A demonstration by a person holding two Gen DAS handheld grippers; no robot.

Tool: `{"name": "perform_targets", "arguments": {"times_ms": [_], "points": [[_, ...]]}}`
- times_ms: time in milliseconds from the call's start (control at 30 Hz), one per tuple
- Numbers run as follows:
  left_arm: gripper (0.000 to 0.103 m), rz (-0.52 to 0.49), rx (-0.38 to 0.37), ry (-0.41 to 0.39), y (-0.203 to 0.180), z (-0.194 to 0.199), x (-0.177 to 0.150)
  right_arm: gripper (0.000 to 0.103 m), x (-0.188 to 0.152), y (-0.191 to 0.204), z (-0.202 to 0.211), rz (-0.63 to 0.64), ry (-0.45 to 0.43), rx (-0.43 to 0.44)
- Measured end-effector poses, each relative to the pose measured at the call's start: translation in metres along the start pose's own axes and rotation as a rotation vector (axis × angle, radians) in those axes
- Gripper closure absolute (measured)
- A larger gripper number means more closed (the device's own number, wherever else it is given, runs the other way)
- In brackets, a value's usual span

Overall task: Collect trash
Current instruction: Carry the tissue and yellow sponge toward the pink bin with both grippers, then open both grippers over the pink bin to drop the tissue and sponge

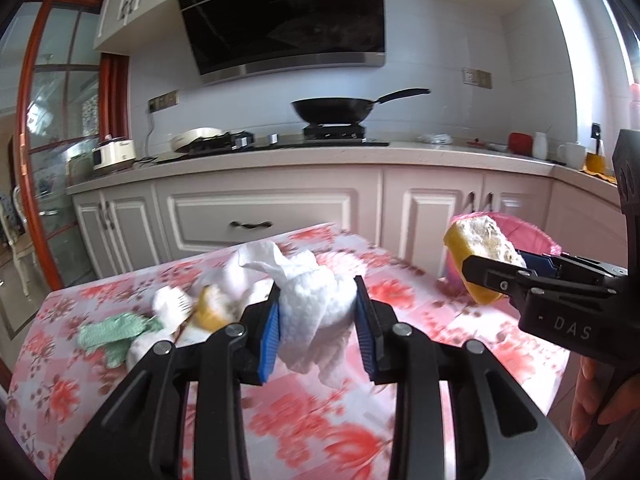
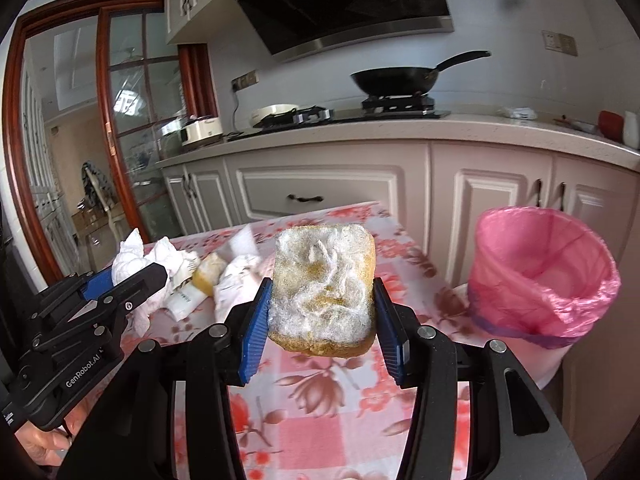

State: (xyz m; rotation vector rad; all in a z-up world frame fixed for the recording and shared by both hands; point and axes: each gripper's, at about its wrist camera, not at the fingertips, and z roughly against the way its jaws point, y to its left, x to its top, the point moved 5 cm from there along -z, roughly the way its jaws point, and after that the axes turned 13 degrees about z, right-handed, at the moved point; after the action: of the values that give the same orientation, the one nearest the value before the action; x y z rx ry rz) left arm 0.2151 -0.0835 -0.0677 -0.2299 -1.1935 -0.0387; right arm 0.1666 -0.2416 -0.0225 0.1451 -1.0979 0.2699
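The right gripper [image 2: 322,312] is closed across the short sides of a worn yellow scouring sponge [image 2: 323,292], its frayed whitish scrub face turned to the camera, and holds it in the air above the floral tablecloth [image 2: 312,420], to the left of the pink-lined trash bin [image 2: 544,276]. The left gripper [image 1: 316,320] is pinched on a crumpled white paper towel [image 1: 312,300], lifted off the cloth with loose tails hanging below the pads. Both loads look light and soft: the sponge should squash rather than slip, so the ribbed blue pads [image 2: 256,332] hold it well at mid-height, while the towel is flimsy and could tear or shed a hanging tail if it snags — the bunched core is the place to hold it. More trash remains near the table's far left: a green cloth [image 1: 108,334], more wadded tissues [image 1: 172,304] and a second yellow sponge piece [image 1: 210,312]. The bin stands just beyond the table's right edge, its mouth open and seemingly empty, with clear air between it and the sponge. The two grippers are near each other — the left would do well to wait or swing wide, and the bag's loose rim could catch a finger.
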Motion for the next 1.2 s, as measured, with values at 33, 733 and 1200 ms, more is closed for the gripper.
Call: {"name": "perform_targets", "arguments": {"times_ms": [33, 733, 1200], "points": [[0.071, -0.002, -0.009, -0.003, -0.005, -0.003, 0.002, 0.056, 0.0, -0.006, 0.002, -0.004, -0.004, -0.013], [0.071, -0.079, -0.301, 0.001, -0.163, -0.106, 0.041, 0.056, -0.006, -0.162, 0.021, -0.076, 0.004, -0.355], [0.071, -0.099, -0.436, 0.034, -0.238, -0.175, 0.058, 0.056, 0.002, -0.233, -0.003, -0.087, 0.033, -0.404]]}}
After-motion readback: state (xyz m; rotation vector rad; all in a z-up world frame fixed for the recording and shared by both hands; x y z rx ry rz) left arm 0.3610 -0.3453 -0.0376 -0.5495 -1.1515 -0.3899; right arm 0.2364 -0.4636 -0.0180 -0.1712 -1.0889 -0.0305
